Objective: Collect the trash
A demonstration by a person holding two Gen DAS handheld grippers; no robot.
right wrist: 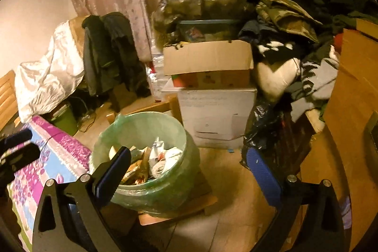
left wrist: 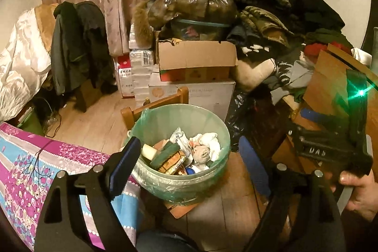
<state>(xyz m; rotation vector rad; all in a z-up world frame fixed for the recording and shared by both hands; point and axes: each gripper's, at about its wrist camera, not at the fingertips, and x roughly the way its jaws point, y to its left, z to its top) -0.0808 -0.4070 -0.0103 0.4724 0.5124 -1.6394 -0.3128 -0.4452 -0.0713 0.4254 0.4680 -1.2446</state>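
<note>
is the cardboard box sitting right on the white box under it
Touching. The right wrist view shows the cardboard box resting directly on the top of the white box, with no gap between them.

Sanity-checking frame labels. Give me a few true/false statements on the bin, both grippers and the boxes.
1. The bin is lined with a green bag. True.
2. The bin is empty. False: it holds crumpled tissues and packaging.
3. The left gripper grips a tissue. False: its jaws are open, nothing between them.
4. The right gripper is open and holds nothing. True.
5. The cardboard box sits on top of the white box. True.
</note>
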